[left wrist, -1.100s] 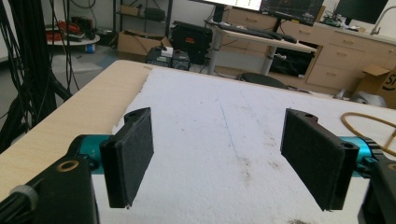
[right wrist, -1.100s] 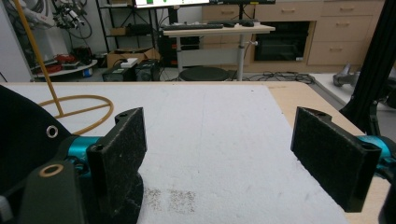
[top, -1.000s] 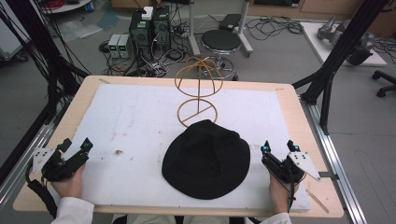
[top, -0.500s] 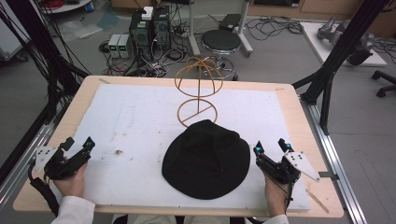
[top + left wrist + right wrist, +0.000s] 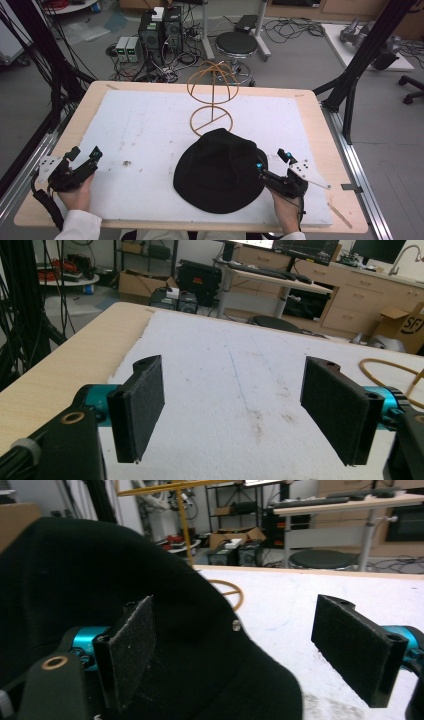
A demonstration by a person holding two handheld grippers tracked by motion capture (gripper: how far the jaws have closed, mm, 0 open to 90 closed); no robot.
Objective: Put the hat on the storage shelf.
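Hat [image 5: 220,170], lower centre: soft, light, floppy brim, so pinch the brim edge. Right gripper [image 5: 272,160] jaws apart at brim; left gripper [image 5: 84,156] apart, lower left.

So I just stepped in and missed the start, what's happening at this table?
A person holds a tool in each hand over a white mat. The right tool is open at the right brim of a black hat, one jaw over the brim, nothing gripped yet. The left tool is open near the table's left edge, away from the hat. A wire hat stand waits behind the hat.
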